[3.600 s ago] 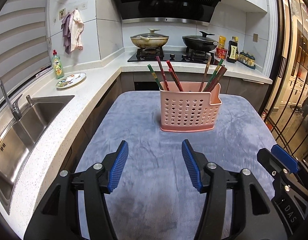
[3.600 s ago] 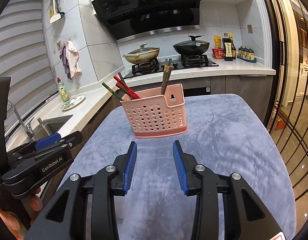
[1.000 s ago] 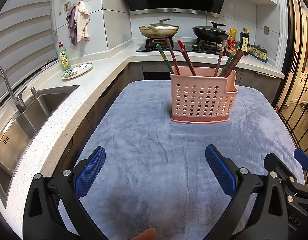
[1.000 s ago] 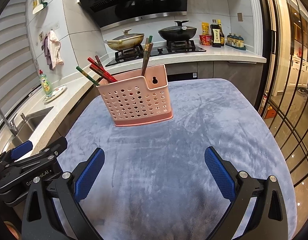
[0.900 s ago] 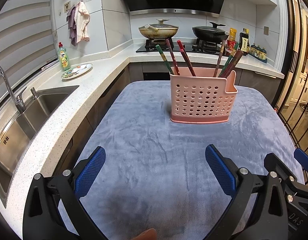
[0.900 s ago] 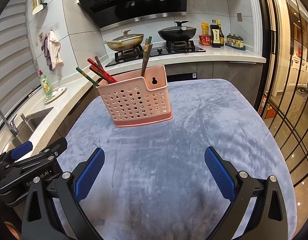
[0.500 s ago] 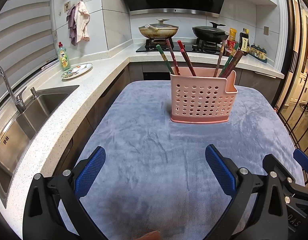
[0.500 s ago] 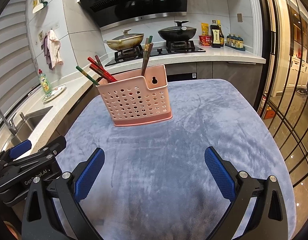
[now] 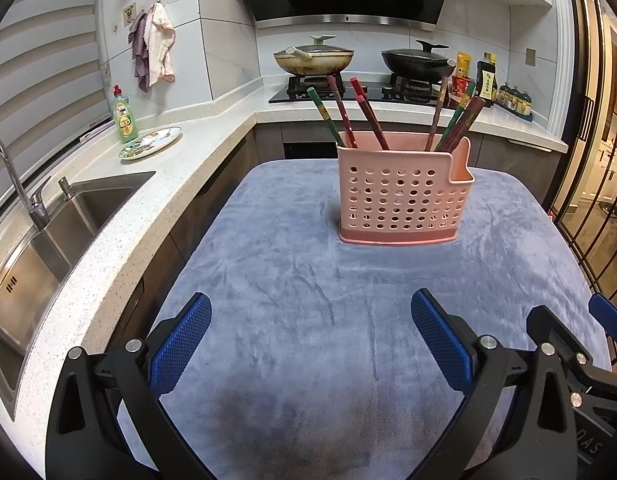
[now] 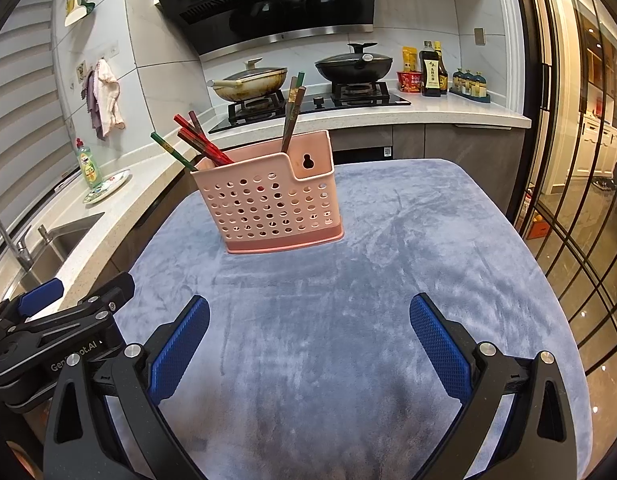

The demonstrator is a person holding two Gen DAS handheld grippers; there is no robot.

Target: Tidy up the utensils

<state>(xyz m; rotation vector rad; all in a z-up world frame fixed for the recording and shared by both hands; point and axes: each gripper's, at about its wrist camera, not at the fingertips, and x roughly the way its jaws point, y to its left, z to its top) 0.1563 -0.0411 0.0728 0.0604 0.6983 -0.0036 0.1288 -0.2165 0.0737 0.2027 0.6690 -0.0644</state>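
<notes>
A pink perforated utensil holder (image 9: pixel 402 196) stands upright on the grey-blue cloth (image 9: pixel 308 320); it also shows in the right wrist view (image 10: pixel 270 206). Several red, green and brown chopsticks (image 9: pixel 350 114) stick out of it, some leaning left, some right (image 10: pixel 292 108). My left gripper (image 9: pixel 310 344) is wide open and empty, low over the cloth, well short of the holder. My right gripper (image 10: pixel 308 344) is also wide open and empty, to the right of the left one, whose body shows at the right wrist view's lower left (image 10: pixel 64 324).
A white counter (image 9: pixel 108 232) with a steel sink (image 9: pixel 36 232) runs along the left. A plate (image 9: pixel 150 142) and a green soap bottle (image 9: pixel 124 114) stand on it. Behind are a stove with two pans (image 9: pixel 314 58) and bottles (image 9: pixel 488 76). Glass doors (image 10: pixel 580 160) on the right.
Since 3.6 s ago both grippers have opened from a narrow gap to wide open. In the last second almost nothing has moved.
</notes>
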